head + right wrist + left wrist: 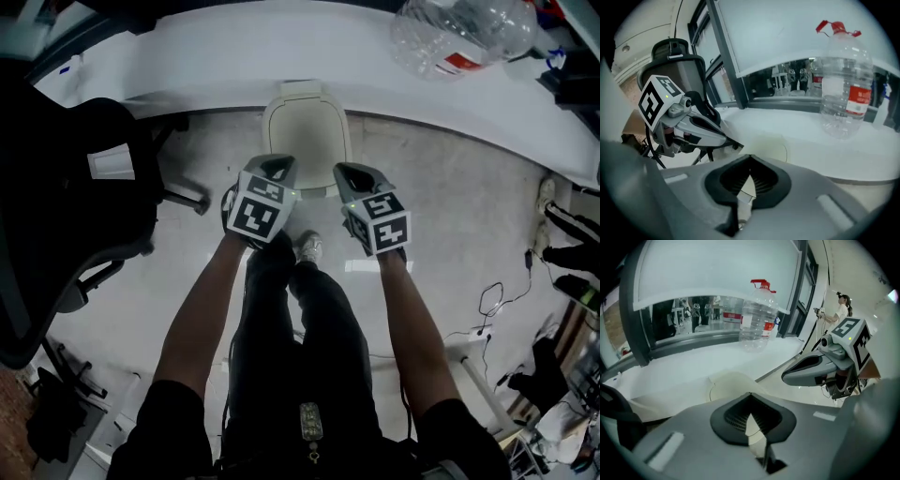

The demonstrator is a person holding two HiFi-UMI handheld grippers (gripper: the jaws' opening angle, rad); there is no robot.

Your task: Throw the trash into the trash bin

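Note:
A white trash bin (305,127) with its lid down stands on the floor under the table edge, straight ahead of both grippers. My left gripper (275,167) and right gripper (349,176) hang side by side just in front of and above it, tips pointing at the lid. Both are shut with nothing between the jaws. In the left gripper view the shut tips (750,397) sit over the bin lid (729,380), with the right gripper (806,369) alongside. The right gripper view shows its own shut tips (750,159) and the left gripper (693,124). A large clear water bottle (464,33) stands on the table.
The white table (234,56) curves across the far side above the bin. A black office chair (66,216) stands at the left. Cables (492,300) and bags lie on the floor at the right. Another person (841,310) stands far off in the left gripper view.

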